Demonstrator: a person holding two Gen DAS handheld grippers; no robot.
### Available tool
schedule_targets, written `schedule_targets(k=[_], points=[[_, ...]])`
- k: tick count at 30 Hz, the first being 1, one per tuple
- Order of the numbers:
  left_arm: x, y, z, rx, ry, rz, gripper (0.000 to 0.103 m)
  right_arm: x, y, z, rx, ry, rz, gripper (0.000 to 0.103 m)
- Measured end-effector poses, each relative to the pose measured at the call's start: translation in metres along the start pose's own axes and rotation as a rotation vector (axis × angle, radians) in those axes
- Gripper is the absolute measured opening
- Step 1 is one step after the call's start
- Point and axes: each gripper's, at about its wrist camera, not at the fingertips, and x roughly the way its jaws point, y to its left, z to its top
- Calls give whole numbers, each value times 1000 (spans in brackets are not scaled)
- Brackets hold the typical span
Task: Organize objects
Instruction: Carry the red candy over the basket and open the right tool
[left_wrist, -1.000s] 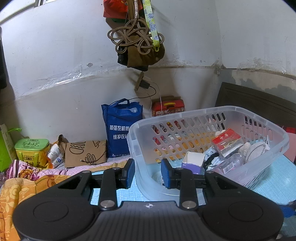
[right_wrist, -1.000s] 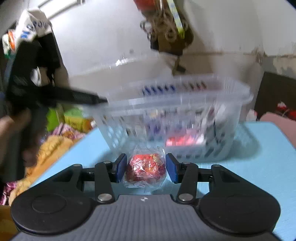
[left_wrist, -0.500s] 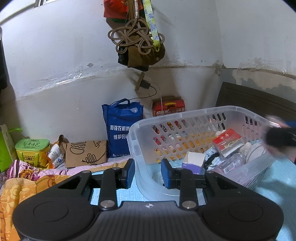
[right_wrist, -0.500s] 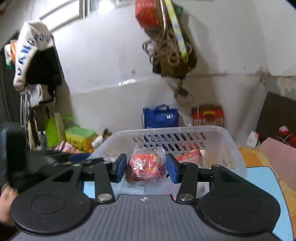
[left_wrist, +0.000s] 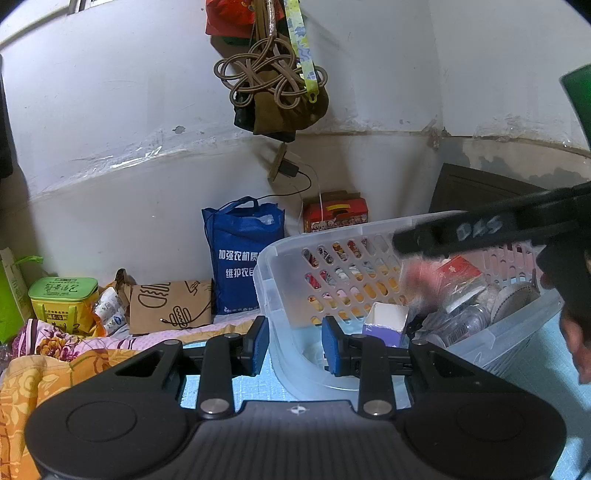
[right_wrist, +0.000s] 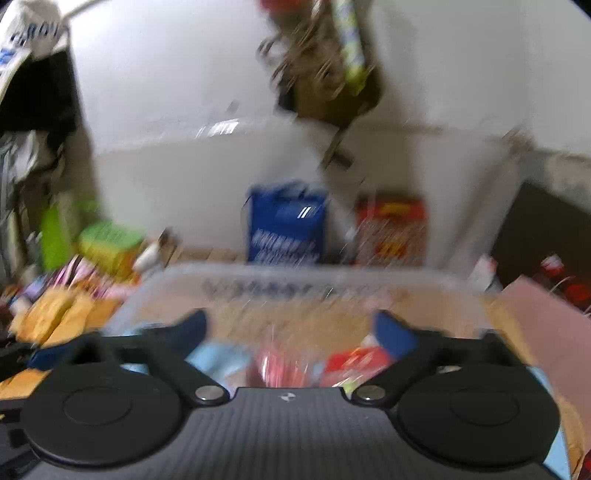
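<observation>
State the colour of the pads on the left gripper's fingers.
Blue pads, on the left gripper; clearest in the left wrist view.

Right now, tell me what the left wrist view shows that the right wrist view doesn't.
Only the left wrist view shows the left gripper, open around the near rim of the clear basket, plus the right gripper's black body reaching over the basket and a purple-and-white carton inside.

Only the right wrist view, badly blurred, shows the right gripper spread wide open above the basket, with a red-wrapped packet beneath it, seemingly released.

Both show the basket, the blue bag and the red box by the wall.
</observation>
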Motion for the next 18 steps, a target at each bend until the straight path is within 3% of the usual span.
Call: schedule_targets(k=[6, 13, 15, 18], points=[[0, 0, 0, 1, 0, 0, 35, -46, -20, -17, 75, -100, 23, 103], [1, -1, 0, -1, 0, 1, 35, -137, -24, -95, 59, -247, 34, 103], [1, -2, 0, 0, -1, 4, 35, -138, -25, -112, 76, -229, 45, 103], [0, -3, 0, -1, -1, 9, 35, -121, -12, -132, 109, -112, 47, 103]])
